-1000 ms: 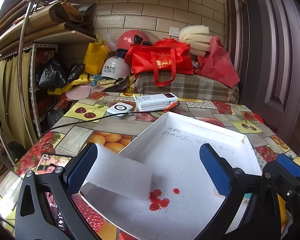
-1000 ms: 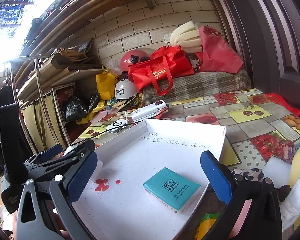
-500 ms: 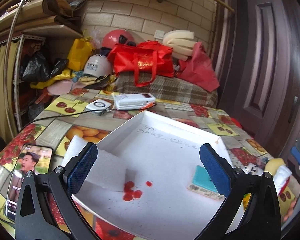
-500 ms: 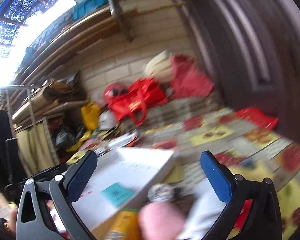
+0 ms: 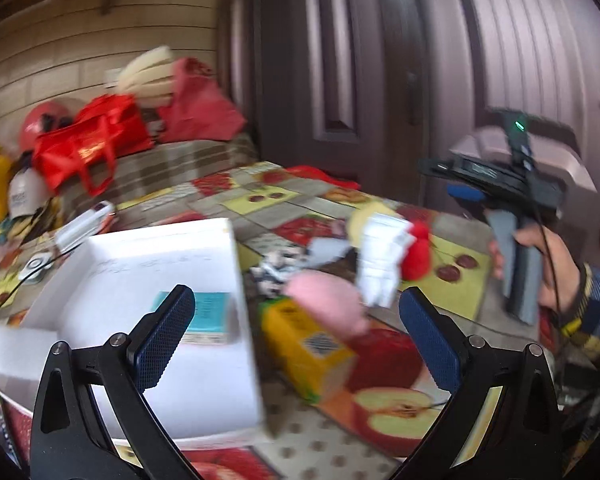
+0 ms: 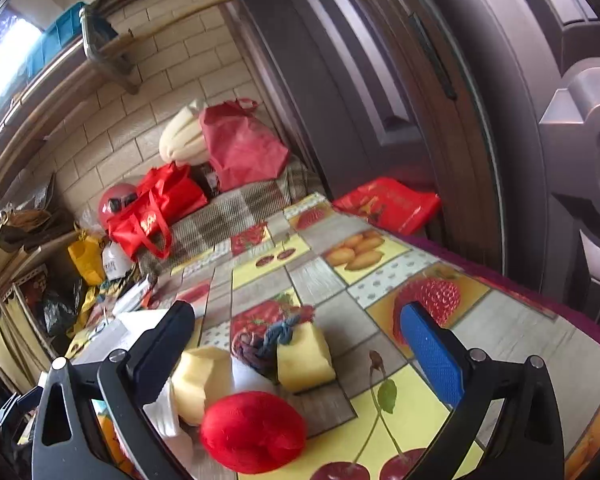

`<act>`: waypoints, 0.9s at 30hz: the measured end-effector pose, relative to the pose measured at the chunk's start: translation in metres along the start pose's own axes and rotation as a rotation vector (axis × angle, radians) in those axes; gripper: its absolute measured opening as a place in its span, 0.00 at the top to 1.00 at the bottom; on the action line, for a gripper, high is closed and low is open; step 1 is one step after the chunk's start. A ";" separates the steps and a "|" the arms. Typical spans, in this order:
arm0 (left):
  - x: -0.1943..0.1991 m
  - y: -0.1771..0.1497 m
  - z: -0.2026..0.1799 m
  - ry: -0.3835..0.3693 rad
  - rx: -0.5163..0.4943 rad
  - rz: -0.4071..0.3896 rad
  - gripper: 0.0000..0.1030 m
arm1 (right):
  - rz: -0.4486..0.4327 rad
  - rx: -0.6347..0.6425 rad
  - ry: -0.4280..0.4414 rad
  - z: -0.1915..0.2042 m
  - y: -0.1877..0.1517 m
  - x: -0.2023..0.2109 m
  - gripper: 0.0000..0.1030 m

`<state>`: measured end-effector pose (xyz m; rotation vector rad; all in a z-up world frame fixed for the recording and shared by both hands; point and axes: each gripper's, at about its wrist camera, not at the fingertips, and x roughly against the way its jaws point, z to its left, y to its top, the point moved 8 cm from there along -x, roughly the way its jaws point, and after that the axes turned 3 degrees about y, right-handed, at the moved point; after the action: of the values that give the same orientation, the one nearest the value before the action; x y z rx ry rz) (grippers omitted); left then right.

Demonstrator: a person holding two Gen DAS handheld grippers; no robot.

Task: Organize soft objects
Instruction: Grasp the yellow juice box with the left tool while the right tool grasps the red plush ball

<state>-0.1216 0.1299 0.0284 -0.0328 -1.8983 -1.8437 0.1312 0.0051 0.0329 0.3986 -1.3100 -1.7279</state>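
Both my grippers were wide open, nothing between the pads. Left gripper (image 5: 296, 340) hovered over the near edge of the white tray (image 5: 152, 256), which sat at 9–10 o'clock in the left wrist view. Inside the tray: a teal packet (image 5: 210, 314) just behind my left finger, and a white foam block (image 5: 18, 346) at the tray's 8 o'clock corner.

Soft pile lay on the fruit-print tablecloth (image 5: 328, 436) right of the tray, apart from it: yellow pack (image 5: 306, 346) at centre, pink soft lump (image 5: 328, 304) touching its far end, white folded piece (image 5: 382, 264) at 1 o'clock, red ball (image 5: 418, 258) just beside that. Left view was motion-blurred, so fine detail was unreadable.

Right gripper (image 6: 300, 352) was pointed at the same pile from the other side. Red ball (image 6: 252, 432) sat at 6 o'clock, closest to me. Two yellow sponge chunks (image 6: 304, 356) lay behind it, with a dark yarn tangle (image 6: 266, 344) between them. In the left view my right hand (image 5: 540, 268) held its gripper handle at 3 o'clock.
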 end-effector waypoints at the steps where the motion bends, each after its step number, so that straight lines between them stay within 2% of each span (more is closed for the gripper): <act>1: -0.001 0.000 -0.014 -0.021 -0.027 0.011 0.01 | 0.010 0.009 0.001 -0.002 -0.002 0.002 0.00; 4: -0.010 -0.005 -0.035 -0.009 -0.079 0.070 0.11 | 0.046 0.061 0.024 0.003 -0.006 0.006 0.00; 6: -0.016 -0.008 -0.033 0.025 -0.094 0.107 0.12 | 0.089 0.114 0.039 0.009 -0.010 0.004 0.00; 8: -0.022 -0.010 -0.029 0.035 -0.075 0.141 0.17 | 0.154 0.190 0.070 0.014 -0.018 0.004 0.00; 11: -0.026 -0.017 -0.022 0.025 -0.046 0.169 0.17 | 0.276 0.293 0.095 0.019 -0.037 -0.002 0.00; 14: -0.031 -0.020 -0.029 0.011 -0.076 0.196 0.17 | 0.321 0.318 0.105 0.020 -0.046 -0.004 0.00; 17: -0.036 -0.024 -0.039 0.026 -0.135 0.221 0.28 | 0.342 0.330 0.120 0.022 -0.050 -0.007 0.00; 18: -0.038 -0.026 -0.041 0.038 -0.151 0.237 0.34 | 0.354 0.332 0.119 0.022 -0.052 -0.009 0.00; 19: -0.042 -0.028 -0.041 0.052 -0.160 0.256 0.45 | 0.369 0.332 0.114 0.021 -0.053 -0.011 0.00; 21: -0.046 -0.032 -0.041 0.062 -0.166 0.282 0.55 | 0.395 0.329 0.099 0.020 -0.055 -0.018 0.00; 27: -0.051 -0.036 -0.037 0.076 -0.159 0.307 0.56 | 0.488 0.341 0.112 0.023 -0.068 -0.029 0.00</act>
<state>-0.0774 0.1075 -0.0244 -0.2874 -1.5913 -1.7519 0.0994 0.0446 -0.0258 0.3265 -1.4770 -1.0679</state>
